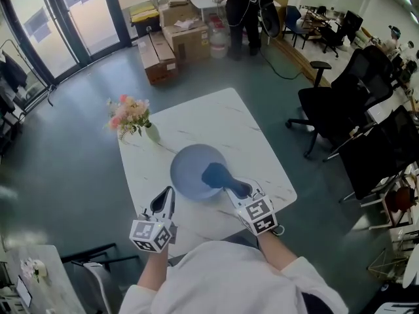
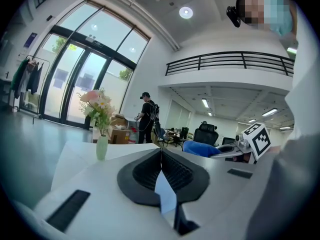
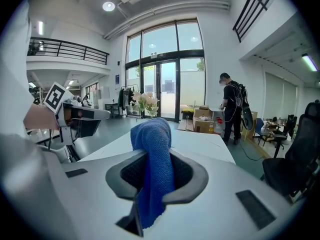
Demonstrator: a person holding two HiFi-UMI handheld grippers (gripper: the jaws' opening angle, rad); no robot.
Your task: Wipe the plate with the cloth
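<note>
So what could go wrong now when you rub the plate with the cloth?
The plate might slide. The right gripper pinches the cloth on it, but the left gripper is shut on nothing, off to the side, so nothing steadies the plate. The vase of flowers stands close by the plate. A slipping plate or a big swipe could tip it over.

In the head view the cloth (image 1: 215, 174) covers part of the plate (image 1: 186, 165) and the tips of the right claw (image 1: 228, 184). The wearer's white top (image 1: 229, 280) hides the table's (image 1: 216, 120) near corner. In the right gripper view the cloth blocks the plate altogether. The far person's (image 1: 243, 12) head is cut off by the top edge, and print on the boxes (image 1: 186, 34) is too small to read.
</note>
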